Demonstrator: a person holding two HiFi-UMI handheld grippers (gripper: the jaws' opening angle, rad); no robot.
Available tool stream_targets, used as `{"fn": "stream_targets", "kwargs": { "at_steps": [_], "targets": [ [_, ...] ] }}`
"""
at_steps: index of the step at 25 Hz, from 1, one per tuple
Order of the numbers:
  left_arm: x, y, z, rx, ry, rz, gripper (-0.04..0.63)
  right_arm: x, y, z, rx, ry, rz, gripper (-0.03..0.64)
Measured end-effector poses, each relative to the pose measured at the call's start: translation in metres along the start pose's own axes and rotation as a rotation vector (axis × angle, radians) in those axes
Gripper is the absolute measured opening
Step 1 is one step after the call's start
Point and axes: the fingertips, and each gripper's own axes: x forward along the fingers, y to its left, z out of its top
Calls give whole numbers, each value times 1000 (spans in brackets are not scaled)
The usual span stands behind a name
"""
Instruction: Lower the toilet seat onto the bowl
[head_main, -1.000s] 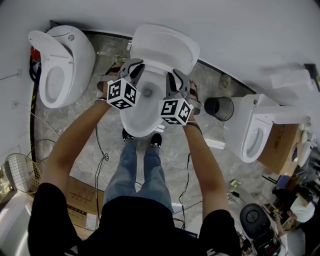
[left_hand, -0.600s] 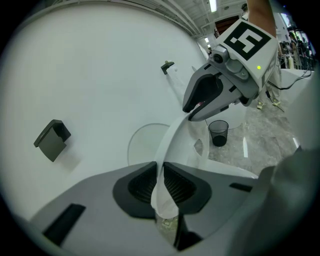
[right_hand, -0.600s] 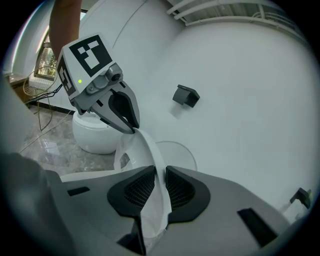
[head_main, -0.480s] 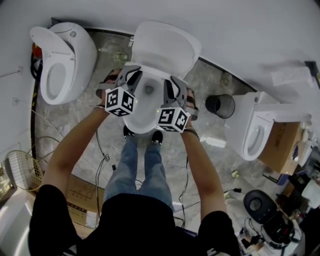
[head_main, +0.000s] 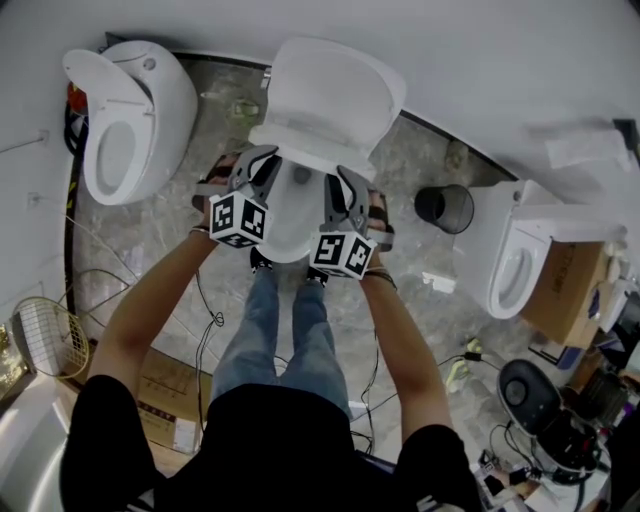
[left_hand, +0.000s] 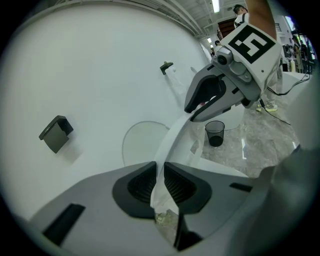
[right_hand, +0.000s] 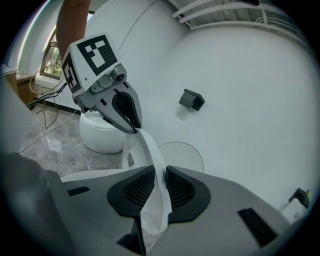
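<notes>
Because the toilet seat (left_hand: 172, 136) is a thin ring that would likely twist if pulled from one side, I clamp my left gripper (left_hand: 159, 172) and right gripper (right_hand: 160, 176) on its opposite edges. It hangs tilted above the bowl (head_main: 285, 238), in front of the raised lid (head_main: 335, 90); it is white, smooth and narrow edge-on.

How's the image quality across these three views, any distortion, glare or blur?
Head view: evenly lit, the foot of the wall bowed by the wide lens. Left gripper view: strong fisheye, black corners, a glare streak on the floor beside the bin. Right gripper view: same fisheye; the white toilet seat nearly blends into the white wall.
</notes>
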Motion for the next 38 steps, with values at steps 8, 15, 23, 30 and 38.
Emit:
{"fn": "stream_targets", "kwargs": {
  "at_steps": [8,15,23,30,38],
  "targets": [
    [-13,-18,-9,0,13,-5,51,-14,20,-3,0,8,20,86],
    [-25,-37,-20,-20,34,-15,54,-26,41,-7,-25,17,49,91],
    [-38,-58,-34,-10,55,-30,55,-37,68,-14,-34,29,76,94],
    [-44,-72,-40,-1,67,-30,57,-46,80,-19,-56,43,89,97],
    [-50,-87,-50,-19,82,-41,61,-53,98,-25,-63,50,91,100]
  ]
}}
